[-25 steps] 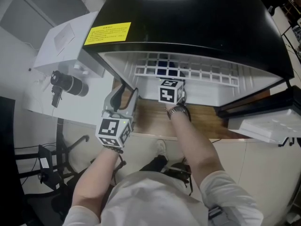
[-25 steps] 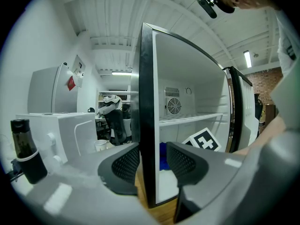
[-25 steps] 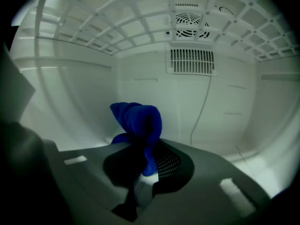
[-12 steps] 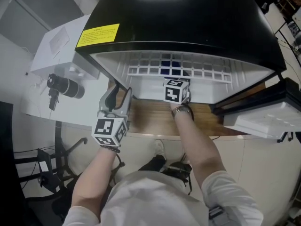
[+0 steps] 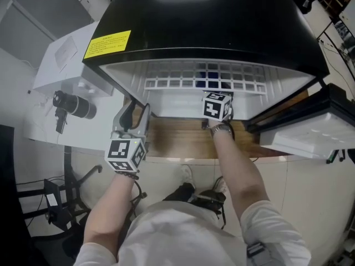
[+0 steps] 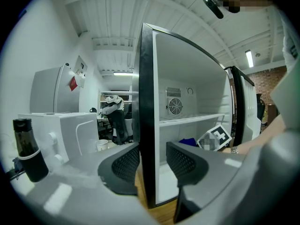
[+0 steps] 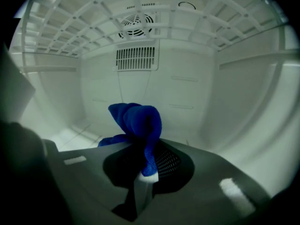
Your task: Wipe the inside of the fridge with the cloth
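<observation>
While my right gripper (image 7: 146,172) pinches the blue cloth (image 7: 138,121) inside the fridge (image 7: 197,93), wiping seems midway, with walls left.

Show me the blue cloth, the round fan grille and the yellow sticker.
blue cloth (image 7: 140,121), right gripper view, its bunched top fold
round fan grille (image 7: 136,26), right gripper view, its centre
yellow sticker (image 5: 107,44), head view, its middle

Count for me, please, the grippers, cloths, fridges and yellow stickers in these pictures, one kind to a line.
Grippers: 2, the left gripper and the right gripper
Cloths: 1
Fridges: 1
Yellow stickers: 1
Total: 5
</observation>
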### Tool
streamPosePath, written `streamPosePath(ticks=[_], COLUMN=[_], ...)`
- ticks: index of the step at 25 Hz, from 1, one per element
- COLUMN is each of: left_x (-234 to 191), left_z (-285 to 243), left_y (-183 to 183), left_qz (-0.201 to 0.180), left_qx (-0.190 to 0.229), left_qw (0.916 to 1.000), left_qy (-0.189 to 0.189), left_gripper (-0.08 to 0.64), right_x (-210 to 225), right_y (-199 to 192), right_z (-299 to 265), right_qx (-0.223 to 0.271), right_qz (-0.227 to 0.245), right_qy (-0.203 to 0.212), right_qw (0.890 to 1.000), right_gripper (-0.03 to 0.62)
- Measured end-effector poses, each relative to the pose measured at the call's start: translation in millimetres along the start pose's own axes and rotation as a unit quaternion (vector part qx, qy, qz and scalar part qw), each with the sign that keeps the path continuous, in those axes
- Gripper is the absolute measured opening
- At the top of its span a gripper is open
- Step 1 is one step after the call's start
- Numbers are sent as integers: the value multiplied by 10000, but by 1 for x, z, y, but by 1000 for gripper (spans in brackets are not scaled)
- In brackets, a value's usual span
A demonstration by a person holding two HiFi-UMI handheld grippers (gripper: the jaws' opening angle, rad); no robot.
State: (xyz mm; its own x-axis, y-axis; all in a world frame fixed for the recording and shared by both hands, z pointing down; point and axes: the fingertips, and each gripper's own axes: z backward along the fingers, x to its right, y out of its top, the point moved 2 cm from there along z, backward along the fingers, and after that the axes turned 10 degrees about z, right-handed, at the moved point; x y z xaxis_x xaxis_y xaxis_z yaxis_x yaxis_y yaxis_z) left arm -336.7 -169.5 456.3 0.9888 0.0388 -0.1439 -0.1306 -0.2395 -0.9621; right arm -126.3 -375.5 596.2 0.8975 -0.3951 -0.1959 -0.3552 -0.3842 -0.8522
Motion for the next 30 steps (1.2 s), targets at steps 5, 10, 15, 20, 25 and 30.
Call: streamPosePath(ticks=[5, 10, 15, 20, 25, 30], left_x=[0, 0, 0, 0, 0, 0], left_z=[0, 0, 0, 0, 0, 0], left_y=[0, 0, 0, 0, 0, -1], left_qz=[10, 19, 14, 20, 25, 28], left_qx=[-4, 2, 0, -4, -13, -19], left_qw=[10000, 10000, 10000, 10000, 10000, 10000], left_qy=[14, 32, 42, 56, 58, 46], left_gripper=[172, 172, 172, 172, 171, 172], right_x=[21, 42, 57, 67, 69, 64], right_y=[-5, -12, -17, -20, -18, -2], right_z=[0, 2, 5, 7, 8, 17], right_qx=[-20, -116, -222, -278, -179, 96], right_qz=[-24, -32, -38, -82, -92, -239], right_qy=[-140, -344, -535, -650, -640, -524], right_qw=[9999, 9993, 9983, 9975, 9977, 9983], right_gripper=[38, 38, 38, 38, 38, 38])
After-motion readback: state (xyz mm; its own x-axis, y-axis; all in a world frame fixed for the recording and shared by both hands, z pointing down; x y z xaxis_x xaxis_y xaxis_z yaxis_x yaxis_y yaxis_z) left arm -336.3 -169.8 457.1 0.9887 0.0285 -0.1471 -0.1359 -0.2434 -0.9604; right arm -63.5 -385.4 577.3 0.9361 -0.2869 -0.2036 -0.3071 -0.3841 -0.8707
